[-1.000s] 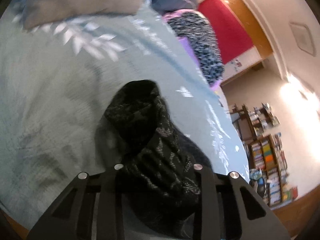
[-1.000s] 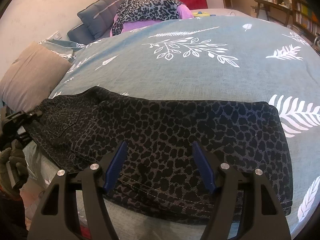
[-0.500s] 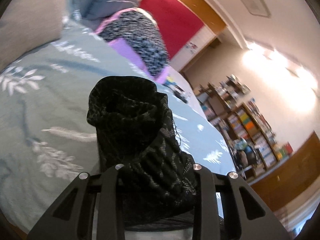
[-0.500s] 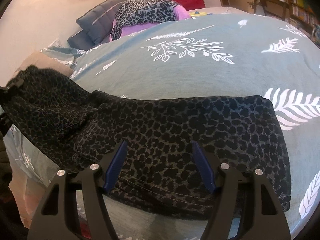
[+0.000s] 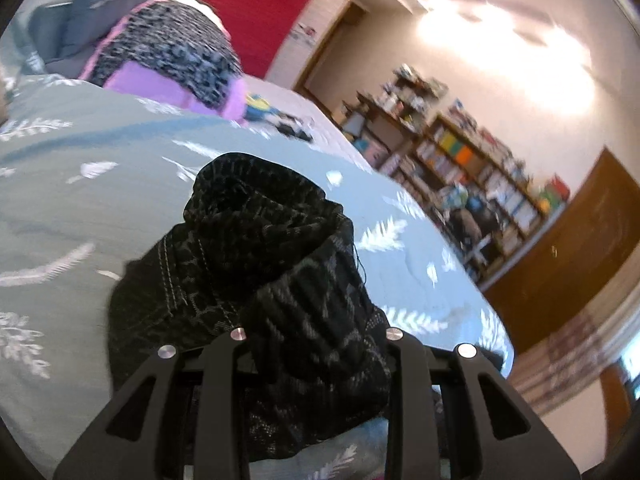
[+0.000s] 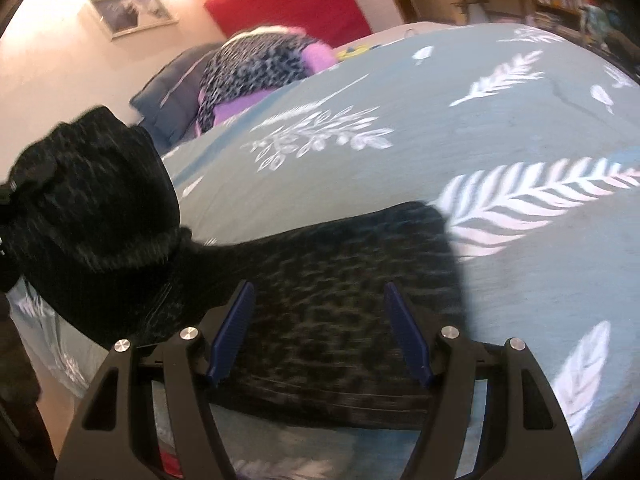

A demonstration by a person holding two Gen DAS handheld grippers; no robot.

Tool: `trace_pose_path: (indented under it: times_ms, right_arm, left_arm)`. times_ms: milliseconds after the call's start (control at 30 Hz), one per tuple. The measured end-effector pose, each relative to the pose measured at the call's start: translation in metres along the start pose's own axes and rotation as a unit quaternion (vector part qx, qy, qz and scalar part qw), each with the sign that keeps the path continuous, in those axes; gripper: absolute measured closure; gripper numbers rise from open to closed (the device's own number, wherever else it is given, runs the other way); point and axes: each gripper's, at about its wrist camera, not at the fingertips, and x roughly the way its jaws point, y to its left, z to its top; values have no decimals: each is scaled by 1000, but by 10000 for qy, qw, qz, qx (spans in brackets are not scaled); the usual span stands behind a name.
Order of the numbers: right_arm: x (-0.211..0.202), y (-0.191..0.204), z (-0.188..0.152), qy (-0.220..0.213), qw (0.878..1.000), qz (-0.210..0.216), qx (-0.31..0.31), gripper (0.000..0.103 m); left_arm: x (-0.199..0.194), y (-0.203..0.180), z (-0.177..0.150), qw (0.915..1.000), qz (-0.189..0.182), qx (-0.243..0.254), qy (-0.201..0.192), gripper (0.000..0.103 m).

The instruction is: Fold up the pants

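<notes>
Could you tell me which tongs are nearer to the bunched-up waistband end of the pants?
Left. The left tongs are clamped on that bunched end, lifted off the bedspread. The right tongs hover open over the flat leg end, apart from it.

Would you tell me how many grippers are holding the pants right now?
1. The left gripper is shut on a bunched end of the pants, lifted above the bed. The right gripper is open over the flat part, gripping nothing.

place: home bedroom | cues: bed, pillows, bookshelves
</notes>
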Motion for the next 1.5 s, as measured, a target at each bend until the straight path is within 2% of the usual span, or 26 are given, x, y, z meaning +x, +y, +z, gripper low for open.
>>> trace_pose_path:
  times_ms: [167,367,833,900,933,967,1033,1167,1300,1400,1500]
  right_arm:
    - [-13,-33,3,-176,9993,-124,297,34]
    - [-20,-63,6,-261,9974,-136,662,34]
    - [-24,-93,6,-351,9943,-245,980,33]
    - [-26,-97,6,-373,9937,-285,1015,33]
    - [-27,-99,6,-385,9935,-311,1029,33]
    - [-29,-101,6,-401,9931,-341,1050,33]
    - [-32,-104,5,-426,9925,-377,1086,33]
    - [-37,-108,6,-472,9919,-432,1098,33]
    - [-41,-107,8,-526,9916,-435,1099,33]
    - [-45,-104,12,-568,9916,-194,1148,33]
    - [-47,-92,17,-584,9920,182,1107,33]
  left_arm:
    - [54,-33,-23,9975,-19,445,546,76]
    - [104,-55,-50,9918,77,869,937,76]
    - [150,-93,-80,9794,-202,1449,1394,75]
    - [157,-95,-83,9785,-202,1447,1459,65]
    - [160,-95,-86,9786,-344,1348,1514,50]
    - [162,-95,-87,9784,-502,1244,1576,38]
    - [162,-97,-88,9785,-607,1185,1574,34]
    - [160,-98,-90,9761,-687,1230,1657,34]
    - [144,-90,-89,9738,-1009,1070,1731,34]
    - [124,-80,-83,9773,-975,1018,1583,34]
    - [103,-57,-70,9856,-762,757,1307,34]
